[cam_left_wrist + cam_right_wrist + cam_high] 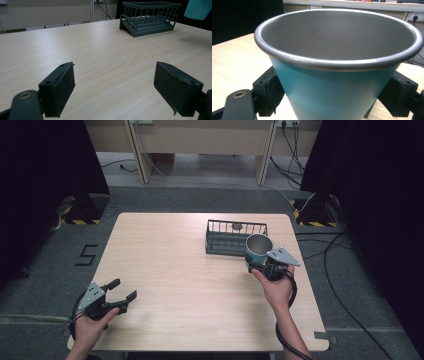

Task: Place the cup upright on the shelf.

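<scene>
A teal metal cup (pixel 258 250) with a grey inside is held upright and lifted above the table, just in front of the dark wire rack (pixel 235 237). My right gripper (pixel 258 266) is shut on the cup; in the right gripper view the cup (pixel 337 75) sits between both pads (pixel 272 91). My left gripper (pixel 123 290) rests low at the table's front left corner, open, with nothing between its fingers (pixel 58 91). In the left gripper view the rack (pixel 150 18) stands far ahead and the cup's base (pixel 198 8) hangs at the top right.
The light wooden table (pixel 175 270) spreads between the two grippers. Inside the rack lies a small round dark object (pixel 236 226). Black curtains, stands with cables and a grey floor surround the table.
</scene>
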Available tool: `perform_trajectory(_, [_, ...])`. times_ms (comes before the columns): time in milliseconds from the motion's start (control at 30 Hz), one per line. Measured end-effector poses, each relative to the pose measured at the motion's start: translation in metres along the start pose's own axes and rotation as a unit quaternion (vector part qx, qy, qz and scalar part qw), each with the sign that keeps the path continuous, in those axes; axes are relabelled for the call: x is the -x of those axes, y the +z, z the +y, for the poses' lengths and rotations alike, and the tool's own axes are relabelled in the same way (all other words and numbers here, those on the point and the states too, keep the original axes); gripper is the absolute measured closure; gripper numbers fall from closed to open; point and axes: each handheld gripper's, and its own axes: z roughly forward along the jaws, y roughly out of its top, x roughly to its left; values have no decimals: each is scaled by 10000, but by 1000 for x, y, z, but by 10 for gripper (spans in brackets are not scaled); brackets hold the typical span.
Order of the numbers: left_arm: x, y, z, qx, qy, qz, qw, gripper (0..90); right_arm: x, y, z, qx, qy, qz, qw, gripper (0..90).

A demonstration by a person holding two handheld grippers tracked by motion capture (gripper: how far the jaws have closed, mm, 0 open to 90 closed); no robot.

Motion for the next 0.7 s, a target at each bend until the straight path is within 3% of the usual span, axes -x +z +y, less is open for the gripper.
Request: perform_trajectory(700, [0,-1,0,-1,10,-5,10000,165,2,27,37,86,-47,0,10000,180])
